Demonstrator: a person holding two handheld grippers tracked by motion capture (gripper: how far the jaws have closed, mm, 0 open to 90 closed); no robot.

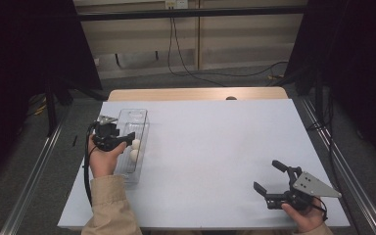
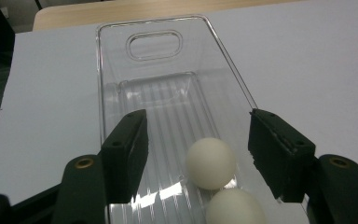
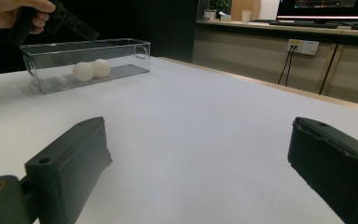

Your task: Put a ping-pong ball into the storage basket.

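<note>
**Two eggs in clear bin, both grippers empty**

Table (image 1: 215, 147) has a pale lavender-white top w/ a wood strip along the far edge. A clear plastic bin (image 1: 138, 117), long and narrow w/ a ribbed floor and a handle cut-out in its far end wall, sits on the left side of the table, long axis running away from the person.

Inside the bin: two white eggs. Near egg (image 1: 134, 154) and far egg (image 1: 136, 143) lie touching each other in the near half of the bin, toward its right wall. In left gripper view the far egg (image 2: 210, 162) is whole, the near egg (image 2: 235, 206) is cut off by the bottom edge. In right gripper view both show side by side through the bin's clear wall.

Left gripper (image 1: 127, 137) hangs over the bin's near half, just above the eggs, held in the left hand (image 1: 105, 159); tan sleeve on the forearm. Jaws are spread wide, roughly spanning the bin's width, nothing between them; no contact w/ either egg.

Right gripper (image 1: 267, 176) is well apart from the bin, at the near right of the table, held low by the right hand (image 1: 306, 215). Jaws wide apart, nothing in them, just bare tabletop between. Grey three-cornered plate on top.

Background in right gripper view: a counter w/ a wall socket and a monitor.
</note>
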